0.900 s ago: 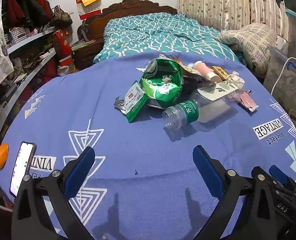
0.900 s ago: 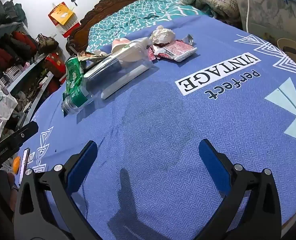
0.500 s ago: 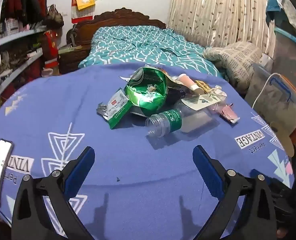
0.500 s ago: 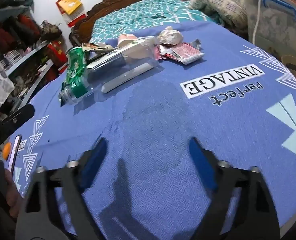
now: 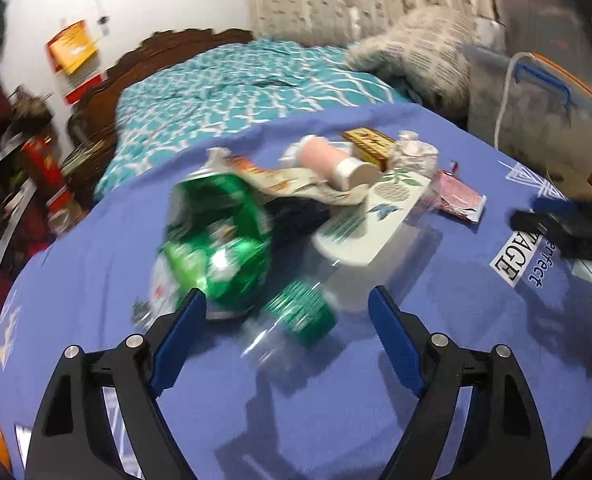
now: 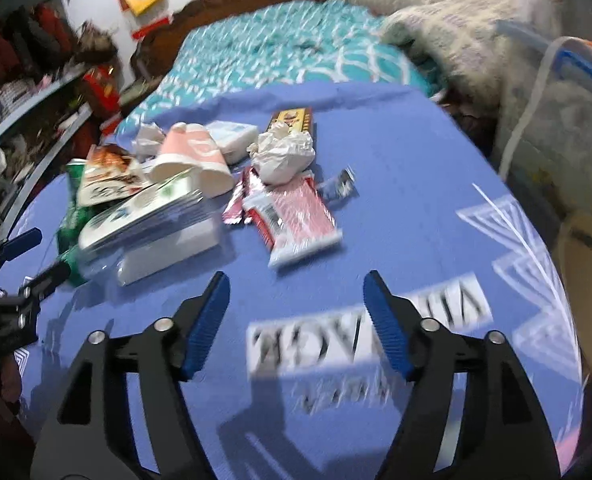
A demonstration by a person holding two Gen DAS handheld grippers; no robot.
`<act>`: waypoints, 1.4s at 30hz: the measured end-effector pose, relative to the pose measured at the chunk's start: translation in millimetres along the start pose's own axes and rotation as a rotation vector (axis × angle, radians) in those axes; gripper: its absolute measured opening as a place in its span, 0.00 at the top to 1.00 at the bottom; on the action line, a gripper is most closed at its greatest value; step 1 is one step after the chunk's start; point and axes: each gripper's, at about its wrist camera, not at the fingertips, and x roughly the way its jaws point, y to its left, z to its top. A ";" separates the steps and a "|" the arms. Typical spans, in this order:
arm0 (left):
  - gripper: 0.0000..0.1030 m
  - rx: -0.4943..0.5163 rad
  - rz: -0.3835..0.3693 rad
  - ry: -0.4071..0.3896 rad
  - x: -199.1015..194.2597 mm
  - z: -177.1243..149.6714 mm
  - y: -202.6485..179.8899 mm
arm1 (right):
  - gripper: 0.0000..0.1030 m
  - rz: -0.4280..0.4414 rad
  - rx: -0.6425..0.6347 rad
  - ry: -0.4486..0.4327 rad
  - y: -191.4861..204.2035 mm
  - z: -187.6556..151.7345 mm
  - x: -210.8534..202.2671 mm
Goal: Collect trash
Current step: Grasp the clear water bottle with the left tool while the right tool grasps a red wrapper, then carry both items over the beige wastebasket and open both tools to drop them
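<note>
The left gripper (image 5: 286,308) gapes wide above the neck of a clear bottle (image 5: 296,312) with a green label, gripping nothing; a green bag (image 5: 220,240) lies at eleven o'clock; the right gripper (image 6: 296,296) is also spread and empty, over the blue cloth (image 6: 395,168); a red wrapper (image 6: 296,216) and crumpled tissue (image 6: 282,152) lie at twelve o'clock.

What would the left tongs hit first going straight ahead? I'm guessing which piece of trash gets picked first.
Probably the clear bottle, lying just ahead between the open left tongs; blur makes depth uncertain.
</note>
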 end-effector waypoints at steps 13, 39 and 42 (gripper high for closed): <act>0.53 0.068 -0.038 0.072 11.2 -7.0 -41.2 | 0.88 0.120 0.065 0.044 -11.6 -5.5 30.2; 0.41 0.019 -0.224 0.114 -2.6 -4.6 -65.7 | 0.83 0.227 0.128 0.069 -26.2 26.0 75.0; 0.41 -0.028 -0.227 0.127 -8.7 -8.7 -52.7 | 0.94 0.241 0.107 0.080 -16.8 22.9 75.4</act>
